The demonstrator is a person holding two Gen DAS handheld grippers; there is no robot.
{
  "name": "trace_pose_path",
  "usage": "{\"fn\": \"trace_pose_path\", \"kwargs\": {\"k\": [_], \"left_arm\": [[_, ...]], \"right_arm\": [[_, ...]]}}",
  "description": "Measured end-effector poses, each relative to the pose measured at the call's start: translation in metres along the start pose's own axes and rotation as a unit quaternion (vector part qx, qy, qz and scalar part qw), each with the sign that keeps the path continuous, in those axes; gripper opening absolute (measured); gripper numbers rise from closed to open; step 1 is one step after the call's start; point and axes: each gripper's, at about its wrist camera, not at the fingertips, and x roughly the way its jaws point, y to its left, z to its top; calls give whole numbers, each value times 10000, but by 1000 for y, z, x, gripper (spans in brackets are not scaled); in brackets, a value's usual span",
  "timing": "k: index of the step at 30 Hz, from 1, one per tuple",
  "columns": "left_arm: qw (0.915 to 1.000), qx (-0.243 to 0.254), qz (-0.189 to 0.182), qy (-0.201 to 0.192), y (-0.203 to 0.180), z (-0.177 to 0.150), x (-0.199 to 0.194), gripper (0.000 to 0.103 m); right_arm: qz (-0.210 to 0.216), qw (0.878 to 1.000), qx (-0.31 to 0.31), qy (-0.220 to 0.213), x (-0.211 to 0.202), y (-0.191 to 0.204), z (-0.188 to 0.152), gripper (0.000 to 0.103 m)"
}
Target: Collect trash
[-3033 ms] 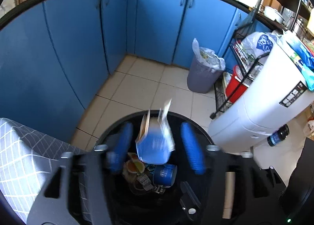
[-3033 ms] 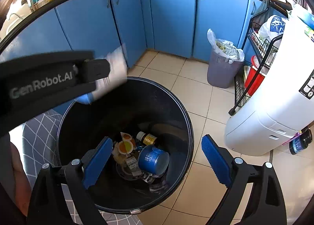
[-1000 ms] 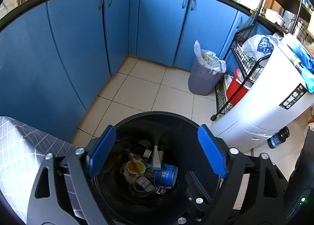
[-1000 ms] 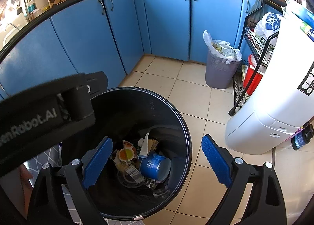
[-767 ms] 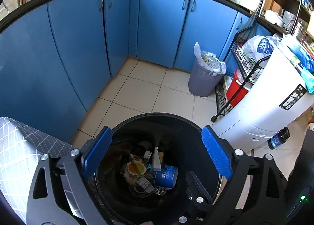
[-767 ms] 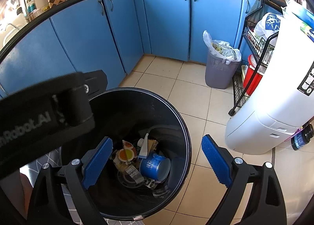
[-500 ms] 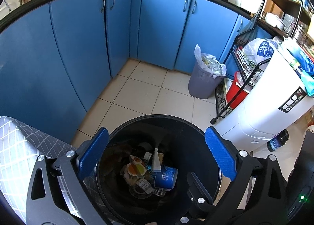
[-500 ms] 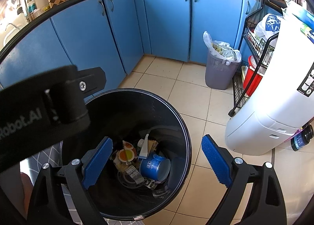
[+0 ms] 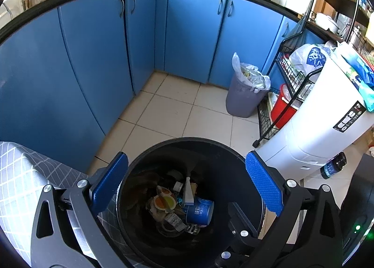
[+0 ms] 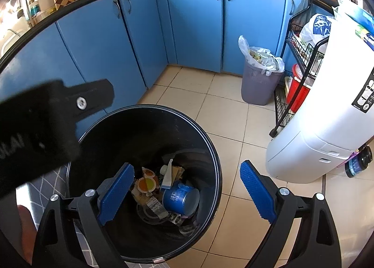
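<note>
A black round trash bin stands on the tiled floor; it also shows in the right wrist view. Inside lie a blue cup, a blue-and-white carton, an orange-yellow lid and other wrappers. The cup and carton show in the right wrist view too. My left gripper is open and empty above the bin. My right gripper is open and empty over the bin's near side. The left gripper's black body crosses the right wrist view.
Blue cabinets line the back and left. A grey bin with a white liner stands by a black wire rack. A white appliance is at right, a dark bottle beside it. A grey checked cloth lies at left.
Three seconds ago my left gripper held the blue-and-white carton over the bin; it has let go and the carton lies inside. The left gripper has since risen and opened wide. The right gripper stayed still.
</note>
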Motion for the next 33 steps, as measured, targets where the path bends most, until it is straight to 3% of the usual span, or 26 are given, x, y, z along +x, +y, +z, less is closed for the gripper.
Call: {"fn": "trace_pose_path", "kwargs": {"k": [7, 16, 23, 33], "left_arm": [[9996, 235, 100, -76, -9, -1, -2, 99], [9997, 158, -75, -145, -6, 0, -5, 99], [9994, 282, 154, -82, -11, -1, -2, 99], [9996, 217, 190, 19, -9, -1, 1, 99]], "right_arm": [[-22, 10000, 56, 22, 2, -7, -2, 90], [-19, 10000, 93, 11, 3, -10, -2, 90], [-31, 10000, 83, 16, 3, -11, -3, 90], [-47, 9999, 98, 34, 4, -11, -4, 90]]}}
